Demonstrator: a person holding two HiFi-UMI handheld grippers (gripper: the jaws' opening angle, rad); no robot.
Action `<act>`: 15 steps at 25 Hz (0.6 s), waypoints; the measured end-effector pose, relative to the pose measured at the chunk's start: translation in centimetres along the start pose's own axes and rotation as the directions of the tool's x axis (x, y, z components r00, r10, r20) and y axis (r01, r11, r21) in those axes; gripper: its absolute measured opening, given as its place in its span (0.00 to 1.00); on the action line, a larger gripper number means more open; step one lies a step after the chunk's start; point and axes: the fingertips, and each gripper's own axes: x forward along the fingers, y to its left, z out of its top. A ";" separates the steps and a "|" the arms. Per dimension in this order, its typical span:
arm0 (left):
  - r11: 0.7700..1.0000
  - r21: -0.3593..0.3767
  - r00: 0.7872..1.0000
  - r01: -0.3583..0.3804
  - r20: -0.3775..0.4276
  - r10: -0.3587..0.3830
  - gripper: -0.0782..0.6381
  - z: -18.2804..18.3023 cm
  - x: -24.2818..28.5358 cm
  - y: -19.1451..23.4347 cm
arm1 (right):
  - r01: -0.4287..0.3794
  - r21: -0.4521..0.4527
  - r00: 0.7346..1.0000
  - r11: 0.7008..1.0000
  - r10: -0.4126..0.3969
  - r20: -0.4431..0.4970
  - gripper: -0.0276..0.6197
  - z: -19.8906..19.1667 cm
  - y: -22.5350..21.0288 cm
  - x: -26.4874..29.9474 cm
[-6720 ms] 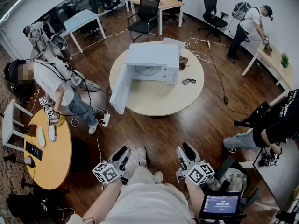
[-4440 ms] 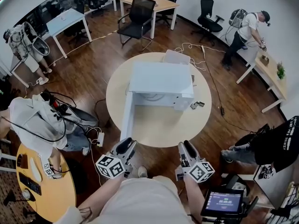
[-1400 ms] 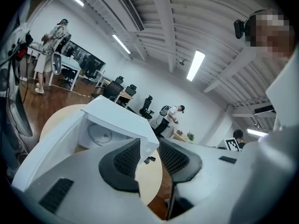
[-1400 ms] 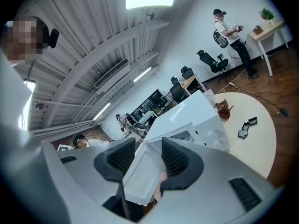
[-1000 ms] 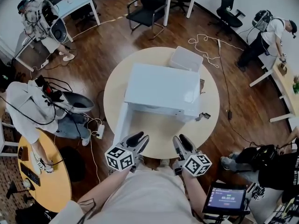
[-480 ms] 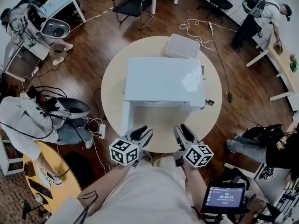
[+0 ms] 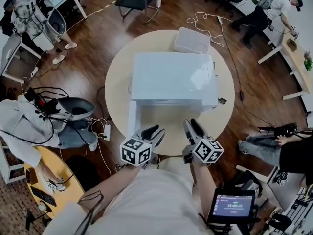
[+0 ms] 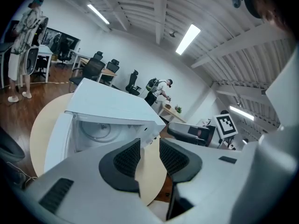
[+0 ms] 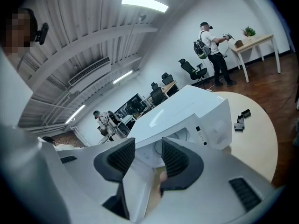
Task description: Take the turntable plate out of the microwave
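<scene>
Person in white: far left of the head view [image 7: 22,129], bent over, beside a yellow table [image 7: 55,182] in the lower left corner.
Round table: middle of the head view [image 7: 116,77]. The microwave sits on it.
Door: the microwave door [image 7: 132,120] is wide open. It sticks out from the left front corner, toward the bottom of the frame.
Left gripper: low in the head view, a bit left of the middle [image 7: 157,129], over the near edge of the table and just right of the door's end. In the left gripper view [image 8: 149,146] its two black pads are apart. Nothing is between them; only the table top shows in the gap. It holds nothing.
Microwave: white box in the middle of the head view [image 7: 173,77], seen from on top. Its open front faces the two grippers.
Plate: it is inside the microwave. In the left gripper view it shows as a round shape [image 8: 96,129] at the left middle, deep in the open box. No gripper touches it.
Right gripper: low in the head view, a bit right of the middle [image 7: 192,124], near the front of the microwave. In the right gripper view [image 9: 148,148] its pads are apart and hold nothing. The open microwave shows past them.
White tub: on the table behind the microwave, top middle of the head view [image 7: 192,39].
Small black parts: on the table at the right of the microwave [image 7: 222,101].
Screen: lower right of the head view [image 7: 234,205], lit up.
Person with a backpack: top right corner of the head view [image 7: 274,6], at a desk.
</scene>
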 end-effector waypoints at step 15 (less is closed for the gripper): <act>0.995 -0.007 0.994 -0.102 0.045 0.102 0.29 2.3 2.6 0.5 | 0.065 -0.003 0.988 0.998 -0.065 -0.143 0.33 -2.1 -8.0 10.3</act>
